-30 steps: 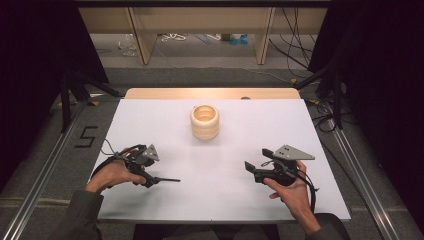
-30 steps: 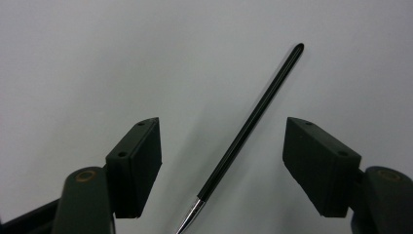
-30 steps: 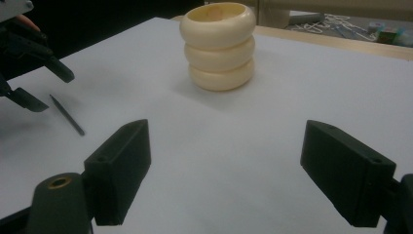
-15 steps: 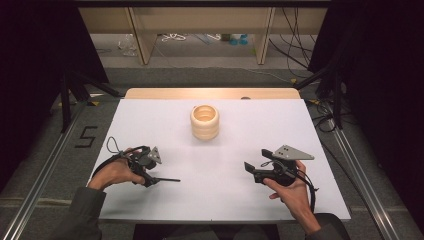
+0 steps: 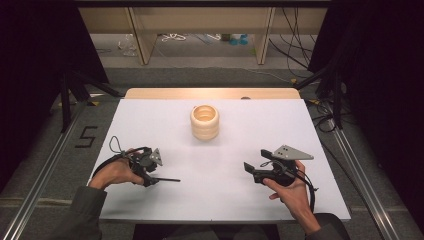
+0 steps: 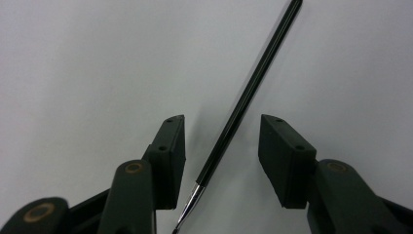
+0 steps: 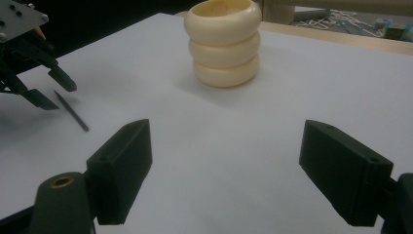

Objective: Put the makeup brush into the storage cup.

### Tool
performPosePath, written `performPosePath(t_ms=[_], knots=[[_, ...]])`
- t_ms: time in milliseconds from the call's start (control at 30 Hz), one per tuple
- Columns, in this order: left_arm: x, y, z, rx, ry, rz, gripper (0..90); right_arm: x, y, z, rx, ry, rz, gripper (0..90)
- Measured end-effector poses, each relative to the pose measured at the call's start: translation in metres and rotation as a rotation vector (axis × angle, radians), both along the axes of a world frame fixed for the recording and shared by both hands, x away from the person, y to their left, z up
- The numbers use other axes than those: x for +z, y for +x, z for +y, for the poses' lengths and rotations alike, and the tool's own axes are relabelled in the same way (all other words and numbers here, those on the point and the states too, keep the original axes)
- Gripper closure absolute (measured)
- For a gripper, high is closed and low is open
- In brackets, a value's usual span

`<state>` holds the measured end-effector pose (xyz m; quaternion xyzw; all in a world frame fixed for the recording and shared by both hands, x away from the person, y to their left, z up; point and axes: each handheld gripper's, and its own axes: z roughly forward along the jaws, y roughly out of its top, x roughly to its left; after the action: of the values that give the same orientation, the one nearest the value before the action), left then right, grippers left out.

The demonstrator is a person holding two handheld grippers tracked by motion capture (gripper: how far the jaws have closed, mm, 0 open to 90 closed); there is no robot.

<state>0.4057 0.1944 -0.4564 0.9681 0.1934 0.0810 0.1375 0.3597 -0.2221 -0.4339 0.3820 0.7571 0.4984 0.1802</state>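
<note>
High view: left tool closing around a black brush

High view: left tool (image 5: pixel 159 176) at the bench's (image 5: pixel 320 130) near left, brush (image 5: pixel 167 179) lying there.

Left gripper view: jaws have just been narrowing, brush (image 6: pixel 248 92) between them, untouched.

Right gripper view: right tool (image 7: pixel 224 170) spread wide, empty; cream ringed holder (image 7: pixel 225 41) far ahead.

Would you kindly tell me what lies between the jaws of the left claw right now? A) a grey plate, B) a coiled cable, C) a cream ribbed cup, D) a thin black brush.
D: the left claw straddles the thin black brush lying on the white table, its jaws, which have just been closing, not yet touching it.
</note>
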Motion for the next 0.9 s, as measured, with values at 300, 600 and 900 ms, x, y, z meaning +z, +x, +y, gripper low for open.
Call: performPosePath(t_ms=[300,600,900], knots=[[0.0017,0.0029,-0.0023,-0.036,0.047,0.03,58.1,-0.0002,-0.0004,0.0003,0.001,0.002,0.014,20.7],[0.0007,0.0038,-0.0019,-0.044,0.054,0.043,62.5,-0.0006,0.0007,-0.0004,0.008,0.025,0.007,20.8],[-0.0041,0.0056,-0.0023,-0.034,0.059,0.097,69.3,-0.0015,0.0016,0.0001,0.007,0.017,-0.012,21.3]])
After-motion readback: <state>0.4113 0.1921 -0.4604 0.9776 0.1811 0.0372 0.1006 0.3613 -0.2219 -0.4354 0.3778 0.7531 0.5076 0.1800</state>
